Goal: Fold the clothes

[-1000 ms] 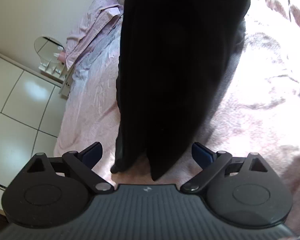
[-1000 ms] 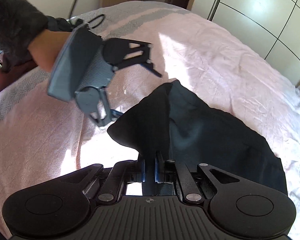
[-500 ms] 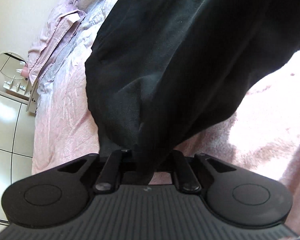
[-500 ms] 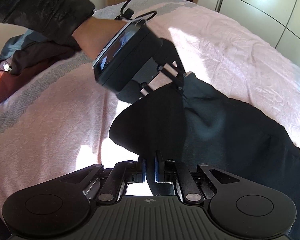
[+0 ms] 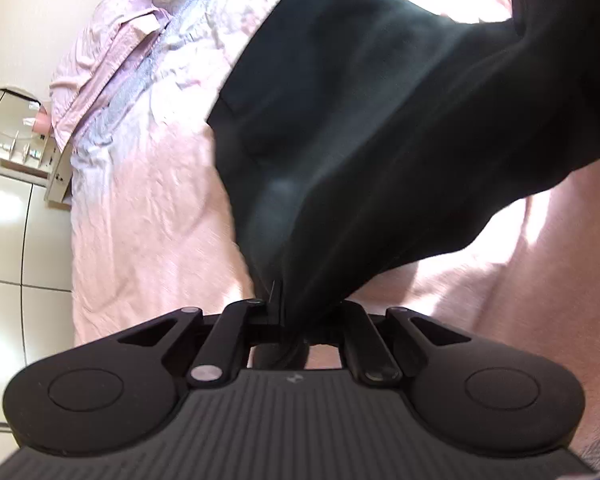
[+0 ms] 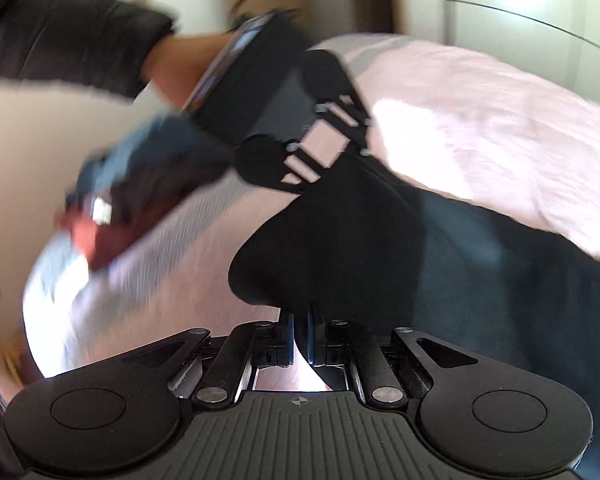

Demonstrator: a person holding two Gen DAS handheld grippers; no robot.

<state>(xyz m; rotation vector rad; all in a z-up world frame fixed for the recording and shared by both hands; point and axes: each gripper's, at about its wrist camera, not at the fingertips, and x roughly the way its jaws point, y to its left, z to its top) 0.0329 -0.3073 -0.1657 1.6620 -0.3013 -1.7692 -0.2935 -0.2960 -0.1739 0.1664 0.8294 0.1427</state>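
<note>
One black garment (image 5: pixel 380 128) is in play, and it is held by both grippers. The left gripper (image 5: pixel 288 312) is clenched on one edge of the fabric at the lower centre of the left wrist view. The right gripper (image 6: pixel 298 340) is clenched on another edge at the lower centre of the right wrist view. The cloth hangs between the two grips, with its far portion draped toward the pink bedspread (image 5: pixel 148 232) (whether that portion rests on the bed cannot be told).

Task status, as a judgement: early. The garment is gripped at two points but shows loose drape and no crisp fold. Spreading it flat, folding it and setting it down remain.

Count of items:
- Grippers: two.
- Black garment: one.
- Pillow (image 5: pixel 100 64), upper left of the left wrist view: one.
- Heap of other clothes (image 6: pixel 120 200), left of the right wrist view (blurred; number of pieces cannot be told).
</note>
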